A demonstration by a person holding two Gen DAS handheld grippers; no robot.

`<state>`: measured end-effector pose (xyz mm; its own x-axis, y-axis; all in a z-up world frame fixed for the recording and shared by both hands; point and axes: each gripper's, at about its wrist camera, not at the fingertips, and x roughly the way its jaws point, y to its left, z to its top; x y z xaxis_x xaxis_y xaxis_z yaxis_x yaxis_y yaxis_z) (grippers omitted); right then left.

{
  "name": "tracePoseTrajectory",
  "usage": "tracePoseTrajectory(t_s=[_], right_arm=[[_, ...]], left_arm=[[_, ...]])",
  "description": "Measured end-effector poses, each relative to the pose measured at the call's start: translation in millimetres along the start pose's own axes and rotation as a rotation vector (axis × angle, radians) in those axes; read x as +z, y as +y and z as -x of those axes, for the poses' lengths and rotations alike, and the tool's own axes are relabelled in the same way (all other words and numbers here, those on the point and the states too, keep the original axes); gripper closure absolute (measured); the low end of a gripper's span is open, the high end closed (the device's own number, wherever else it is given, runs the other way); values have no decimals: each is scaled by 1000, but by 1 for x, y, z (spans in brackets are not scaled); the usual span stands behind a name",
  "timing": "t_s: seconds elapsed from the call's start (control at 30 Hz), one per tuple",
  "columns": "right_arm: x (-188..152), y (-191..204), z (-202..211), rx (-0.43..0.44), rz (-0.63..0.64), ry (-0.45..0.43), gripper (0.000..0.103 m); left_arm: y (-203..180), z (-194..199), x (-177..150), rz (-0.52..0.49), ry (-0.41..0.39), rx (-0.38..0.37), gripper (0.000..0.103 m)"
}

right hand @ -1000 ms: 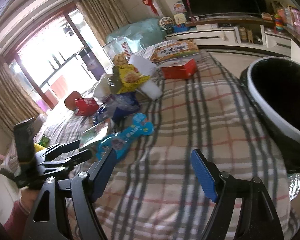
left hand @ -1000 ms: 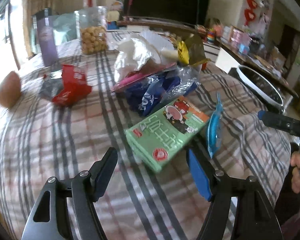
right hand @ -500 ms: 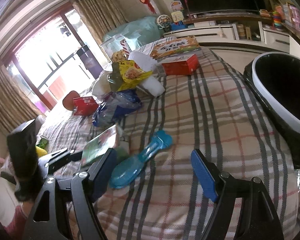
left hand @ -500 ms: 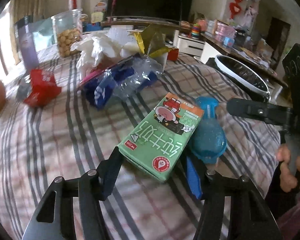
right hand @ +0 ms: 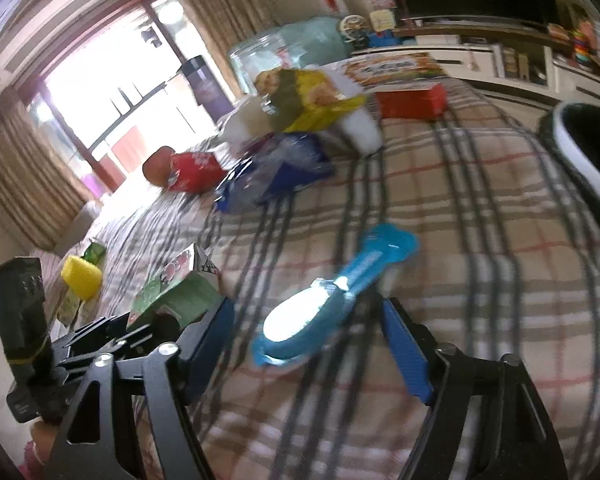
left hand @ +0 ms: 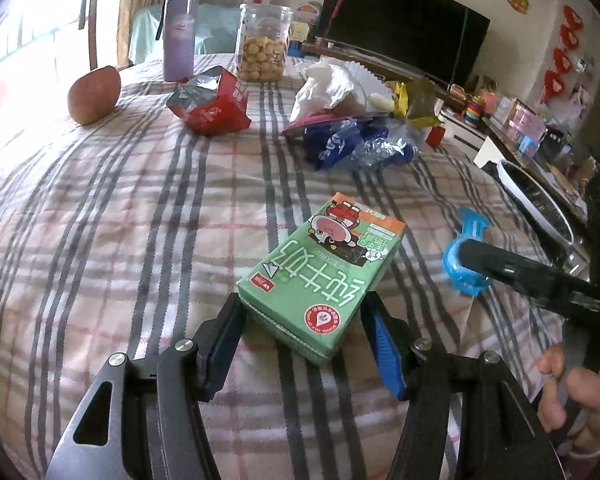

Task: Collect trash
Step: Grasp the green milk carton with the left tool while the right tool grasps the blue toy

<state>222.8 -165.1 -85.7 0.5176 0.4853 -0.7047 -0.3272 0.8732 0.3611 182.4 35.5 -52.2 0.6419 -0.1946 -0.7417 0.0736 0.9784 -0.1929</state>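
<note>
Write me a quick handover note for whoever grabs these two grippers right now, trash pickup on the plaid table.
Left gripper: fingers straddle the near end of the green milk carton; left finger looks against its corner, a gap shows at the right one, so not gripped.
Right gripper: closing around the blue bone-shaped wrapper, no grip visible yet; that view is blurred.
Bin: at the table's right edge.
Done: nothing lifted or seen binned.
Left: bin both, then the red snack bag, blue wrappers, white tissue and yellow packet.
</note>
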Motion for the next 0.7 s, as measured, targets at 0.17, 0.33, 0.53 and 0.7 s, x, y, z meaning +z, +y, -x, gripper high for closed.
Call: tracePoseTrajectory(t_s=[0.17,0.33,0.53,0.7], right_arm=[[3,2,-8,-19,24,-4,76],[5,-1,4,25,22,-22,84],[3,-12,20,67,-11,-46,86],[5,-26,37,58,-32,-80,86]], left_arm=[[-4,4,3,-34,-11,22,36],[-9,-7,3,-60,4,34,38],[-22,-8,3,-50,-7,-11,45],[-38,-8,5,-48,-17,-38,45]])
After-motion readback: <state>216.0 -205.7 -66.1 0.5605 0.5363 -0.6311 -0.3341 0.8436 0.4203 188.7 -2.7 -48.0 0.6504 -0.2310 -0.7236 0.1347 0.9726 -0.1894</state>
